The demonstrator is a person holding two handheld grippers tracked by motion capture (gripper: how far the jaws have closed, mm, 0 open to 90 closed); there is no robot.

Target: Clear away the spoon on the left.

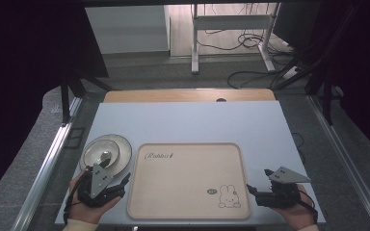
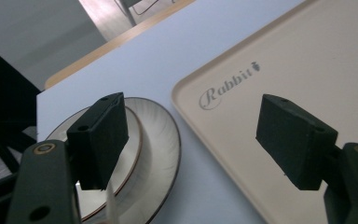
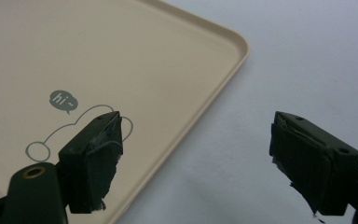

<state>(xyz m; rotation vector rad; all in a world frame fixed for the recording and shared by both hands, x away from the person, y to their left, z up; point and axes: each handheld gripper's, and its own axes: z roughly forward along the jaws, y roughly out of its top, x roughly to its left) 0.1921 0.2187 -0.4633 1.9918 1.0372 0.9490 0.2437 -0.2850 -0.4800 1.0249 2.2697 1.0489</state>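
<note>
L gripper [image 1: 116, 179] low at the near edge, jaws wide, over the plates [image 1: 107, 151] left of the tray [image 1: 188, 180]. R gripper [image 1: 257, 182] wide too, straddling tray's right rim.

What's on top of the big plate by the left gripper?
A smaller plate sits stacked on the big plate, with something pale lying on it. The left gripper hangs over their near edge, covering that part.

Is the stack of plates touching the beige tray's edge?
Apart. The left gripper view shows a strip of bare table between the plates and the tray rim.
</note>
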